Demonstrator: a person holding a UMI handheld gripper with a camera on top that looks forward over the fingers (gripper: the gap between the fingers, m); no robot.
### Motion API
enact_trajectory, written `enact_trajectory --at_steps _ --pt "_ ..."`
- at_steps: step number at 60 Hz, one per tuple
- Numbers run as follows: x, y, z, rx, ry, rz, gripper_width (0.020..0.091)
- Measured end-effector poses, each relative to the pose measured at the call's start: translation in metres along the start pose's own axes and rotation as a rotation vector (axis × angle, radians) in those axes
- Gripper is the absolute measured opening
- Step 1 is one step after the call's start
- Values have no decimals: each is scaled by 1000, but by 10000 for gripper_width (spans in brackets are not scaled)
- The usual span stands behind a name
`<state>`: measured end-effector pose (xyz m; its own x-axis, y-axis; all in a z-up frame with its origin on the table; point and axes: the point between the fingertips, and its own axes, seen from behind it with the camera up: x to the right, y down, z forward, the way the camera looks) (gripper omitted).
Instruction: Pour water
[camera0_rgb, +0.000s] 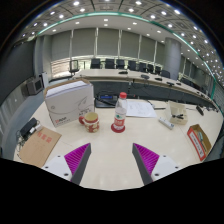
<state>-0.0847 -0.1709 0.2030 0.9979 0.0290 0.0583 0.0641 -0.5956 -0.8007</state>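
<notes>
Office desks and dark monitors (120, 64) fill the room behind your pale tabletop (110, 160), under rows of ceiling lights. You hold the gripper (112, 160) low over that tabletop with its fingers wide apart and nothing between them; the magenta pads (77, 155) face each other across bare surface. Your water bottle (120, 112), clear with a red cap and a red label, stands upright well beyond the fingers, roughly on the line between them. Just beside it, to its left, sits a small jar (91, 121) with a pale lid, apart from the bottle. Behind the jar you have a white box (69, 101). A brown cardboard piece (38, 145) lies off your left finger, and an orange packet (199, 141) off your right.
</notes>
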Motion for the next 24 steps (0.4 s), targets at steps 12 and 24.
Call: enact_trajectory --at_steps 12,24 --pt "-14 20 -51 -2 5 3 857" --pt "-18 24 -66 6 22 -48 859"
